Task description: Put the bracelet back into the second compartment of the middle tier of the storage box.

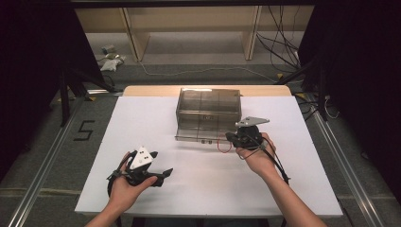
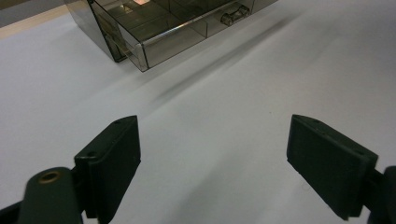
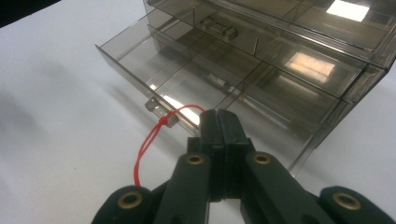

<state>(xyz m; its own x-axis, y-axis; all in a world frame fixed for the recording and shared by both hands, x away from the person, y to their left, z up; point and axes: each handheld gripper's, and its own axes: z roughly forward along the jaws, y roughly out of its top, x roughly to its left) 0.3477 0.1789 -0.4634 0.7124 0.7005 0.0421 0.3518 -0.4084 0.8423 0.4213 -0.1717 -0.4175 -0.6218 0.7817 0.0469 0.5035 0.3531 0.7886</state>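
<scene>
Pinching a red cord [image 3: 154,135], the right gripper [image 3: 218,116] sits clamped at the open drawer [image 3: 187,79]; the left gripper [image 2: 212,154] gapes empty, well apart.

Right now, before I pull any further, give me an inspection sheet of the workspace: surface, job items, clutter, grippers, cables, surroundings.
Surface: white table top, bare around the hands.
Job's things: smoky clear drawer box; its lower drawer is slid partly out, compartments look empty. A red string loop is tied to the drawer handle.
Clutter: nothing seen on the table.
Grippers: right gripper jaws closed on the red string loop at the drawer front; left gripper jaws wide apart, holding nothing, low over the table.
Cables: a black cable trails from the right gripper along the forearm.
Surroundings: loose wires and wooden shelving on the floor beyond the table.
</scene>
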